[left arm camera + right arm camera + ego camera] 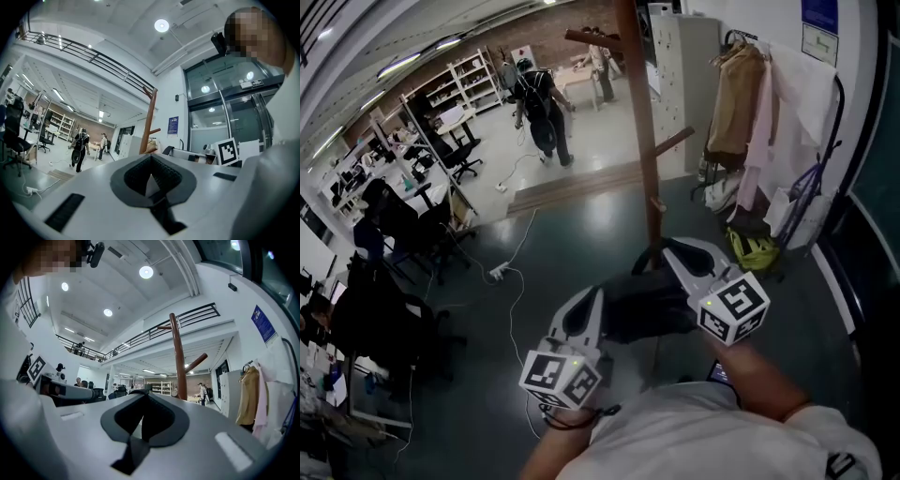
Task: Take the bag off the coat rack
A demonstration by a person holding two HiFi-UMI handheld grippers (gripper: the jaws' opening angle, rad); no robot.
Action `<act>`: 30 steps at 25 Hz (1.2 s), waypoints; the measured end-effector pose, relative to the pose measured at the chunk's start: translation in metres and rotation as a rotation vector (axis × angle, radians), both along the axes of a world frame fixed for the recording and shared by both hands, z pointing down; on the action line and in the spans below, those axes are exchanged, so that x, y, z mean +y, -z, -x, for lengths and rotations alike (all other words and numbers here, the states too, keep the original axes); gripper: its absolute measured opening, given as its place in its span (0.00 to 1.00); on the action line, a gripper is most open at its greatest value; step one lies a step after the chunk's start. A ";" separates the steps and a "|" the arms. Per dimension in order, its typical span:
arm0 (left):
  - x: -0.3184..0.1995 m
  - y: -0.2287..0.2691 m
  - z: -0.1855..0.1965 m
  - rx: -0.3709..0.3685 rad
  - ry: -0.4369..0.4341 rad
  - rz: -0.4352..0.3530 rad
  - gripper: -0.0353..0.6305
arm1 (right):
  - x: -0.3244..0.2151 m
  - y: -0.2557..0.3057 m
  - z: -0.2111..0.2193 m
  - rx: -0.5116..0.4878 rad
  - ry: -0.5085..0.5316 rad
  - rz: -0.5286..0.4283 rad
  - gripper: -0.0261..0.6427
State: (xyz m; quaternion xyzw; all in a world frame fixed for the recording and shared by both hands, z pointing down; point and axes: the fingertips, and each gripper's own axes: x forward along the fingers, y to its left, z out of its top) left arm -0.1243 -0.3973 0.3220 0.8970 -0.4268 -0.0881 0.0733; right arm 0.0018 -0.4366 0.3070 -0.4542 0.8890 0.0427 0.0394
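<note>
The left gripper (586,309) and the right gripper (675,251) each had the jaws closed on the black bag (649,309); it hung between them; the rack (639,131) stood beyond the right gripper.

The coat rack pole (645,159) stands right in the middle. To its left the floor (572,248) is wide open, with only a white power strip (499,273) and its thin cable lying there. Farther left are dark office chairs (398,220). To the right of the pole a wooden peg (677,142) sticks out, and past it hanging coats (733,98) and a yellow-green thing (753,249) on the ground crowd the way. On the near side of the pole, the black bag (642,307), its strap pinched by the right gripper (664,247), fills the gap.
</note>
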 end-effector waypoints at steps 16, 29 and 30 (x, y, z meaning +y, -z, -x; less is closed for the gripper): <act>0.118 -0.016 0.021 -0.028 -0.072 0.017 0.06 | 0.137 -0.027 0.015 -0.015 -0.116 0.060 0.08; 0.200 -0.020 -0.017 -0.029 -0.034 0.003 0.06 | 0.240 -0.037 -0.012 -0.038 -0.058 0.057 0.08; 0.207 -0.020 -0.022 -0.033 -0.026 0.001 0.06 | 0.248 -0.037 -0.015 -0.040 -0.051 0.058 0.08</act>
